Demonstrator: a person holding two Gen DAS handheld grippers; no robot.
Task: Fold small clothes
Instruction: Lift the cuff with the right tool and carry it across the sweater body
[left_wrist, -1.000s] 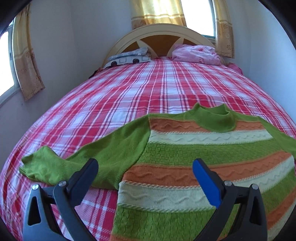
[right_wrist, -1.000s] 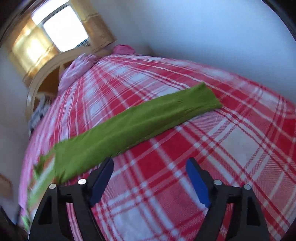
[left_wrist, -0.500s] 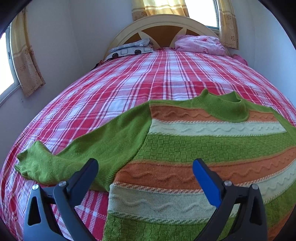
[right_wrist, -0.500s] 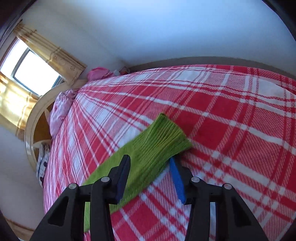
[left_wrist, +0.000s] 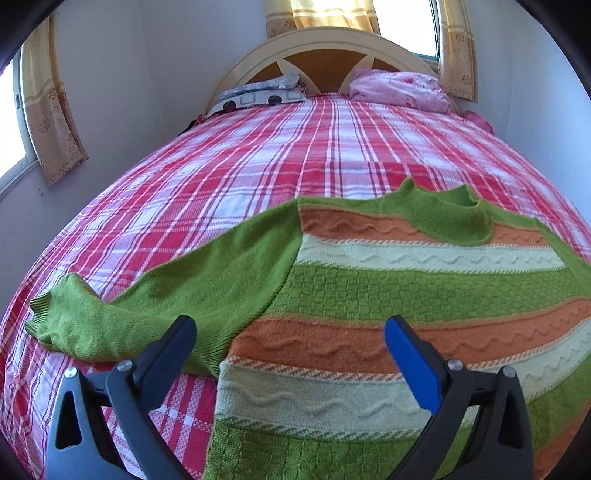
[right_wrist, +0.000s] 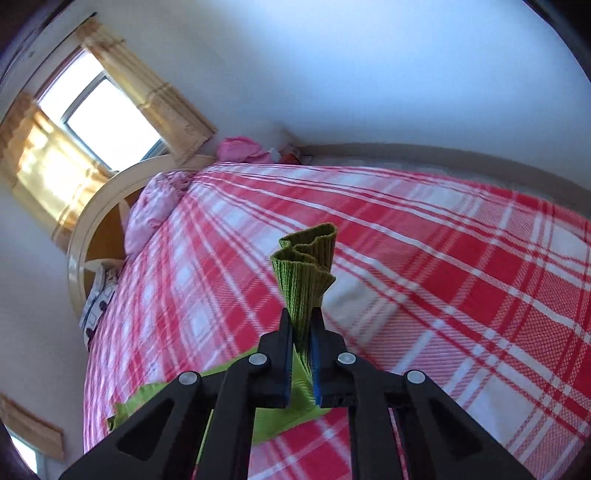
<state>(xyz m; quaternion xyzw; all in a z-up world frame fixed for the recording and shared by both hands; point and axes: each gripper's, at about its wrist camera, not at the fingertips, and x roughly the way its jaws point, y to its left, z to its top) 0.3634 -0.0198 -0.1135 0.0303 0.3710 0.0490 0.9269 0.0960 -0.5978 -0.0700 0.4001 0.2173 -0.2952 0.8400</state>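
Woven plaid bedcover (left_wrist: 229, 177): red, pink and white checks, coarse flat weave; the whole bed is covered and the surface is seen bulging under the fisheye lens.
Headboard (left_wrist: 321, 48): cream arched frame with spokes over orange-brown panels, set against the far wall.
Curtains (left_wrist: 51, 110): thin yellow fabric with a faint floral print, hung at the windows.
Sweater (left_wrist: 406, 288): chunky knit, laid flat on the bedcover at the near end of the bed; horizontal bands of green basket-weave, orange and cream with raised wavy lines; ribbed green collar turned toward the headboard.
Left sleeve (left_wrist: 177, 295): plain green fine knit, spread out sideways on the plaid, cuff slightly crumpled.
Pillows (left_wrist: 399, 88): one pink and rumpled, one grey-and-white patterned, both placed at the headboard.
Left gripper (left_wrist: 291, 332): black fingers, one with a blue pad, held wide apart above the sweater's lower body; nothing is gripped.
Right gripper (right_wrist: 302, 325): jaws just drawn together and clenched on the right sleeve cuff (right_wrist: 306, 266); the ribbed green cuff is pinched into upright folds that fan out past the fingertips, lifted off the bedcover.
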